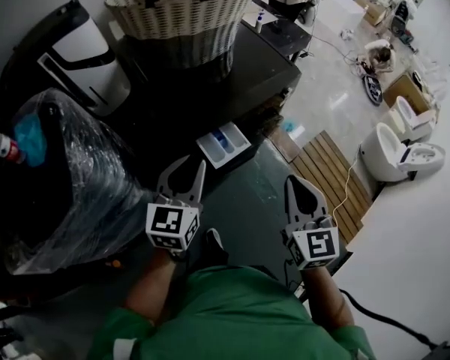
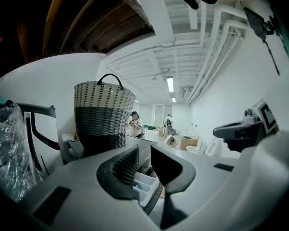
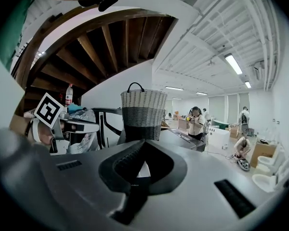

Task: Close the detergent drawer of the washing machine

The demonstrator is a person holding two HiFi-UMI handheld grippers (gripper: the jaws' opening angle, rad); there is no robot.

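1. The left gripper (image 1: 184, 172) is close to the person. Its jaws are a little apart, and nothing is in them.
2. The right gripper (image 1: 298, 186) is beside it. Its jaws are pressed together and hold nothing.
3. A bit past the left gripper is the detergent drawer (image 1: 223, 144). It sticks out of the dark washing machine (image 1: 262, 66), pulled open.
4. A woven basket (image 1: 181, 10) stands on top of the machine.

Open floor (image 1: 249, 192) fronts the drawer (image 1: 223, 144); a wrapped bundle (image 1: 75, 178) crowds the left (the basket (image 1: 181, 10) stands higher, on the washer (image 1: 240, 73)).
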